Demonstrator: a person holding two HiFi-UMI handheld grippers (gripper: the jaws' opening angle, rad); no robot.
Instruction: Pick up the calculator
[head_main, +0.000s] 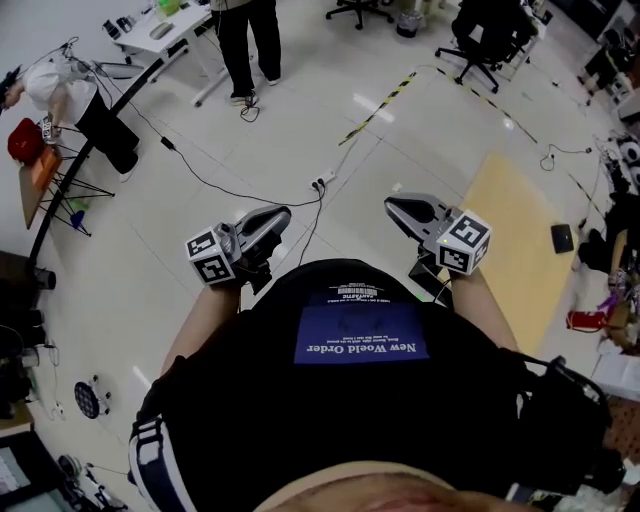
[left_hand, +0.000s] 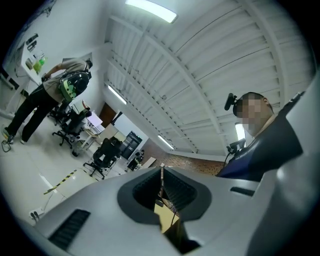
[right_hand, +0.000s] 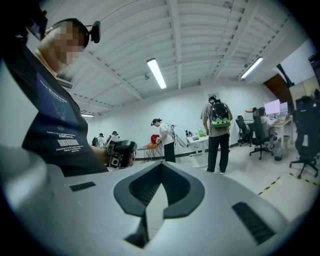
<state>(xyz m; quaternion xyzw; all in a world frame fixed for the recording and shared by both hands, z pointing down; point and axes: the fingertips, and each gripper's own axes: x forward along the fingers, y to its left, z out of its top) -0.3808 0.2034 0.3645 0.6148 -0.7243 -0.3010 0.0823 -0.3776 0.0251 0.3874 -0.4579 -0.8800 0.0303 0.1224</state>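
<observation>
Two grippers are showing in front of the wearer's black cotton T-shirt (head_main: 350, 420), one in each hand, and each is carrying one marker cube with black-and-white squares. The left gripper (head_main: 281, 213) is sitting fully closed: in its own view (left_hand: 161, 171) the ribbed dark pads are meeting with nothing between them. The right gripper (head_main: 392, 206) is likewise closed and empty, its pads touching at the tips (right_hand: 161, 167). Both have smooth grey plastic shells and are hanging over the glossy white floor (head_main: 250, 150), touching nothing. The calculator is proving hard to make out: one small, flat dark slab (head_main: 562, 238) is lying at the far edge of a tan rectangular floor panel (head_main: 505, 220), well apart from both grippers, and I cannot tell whether that is it. Two black office chairs (head_main: 487, 40) are standing at the far side, the other one (head_main: 360, 8) being cut off by the top edge. One standing person (head_main: 250, 45) is showing only as dark trouser legs. One yellow-and-black striped tape (head_main: 385, 105) is running across the floor.
</observation>
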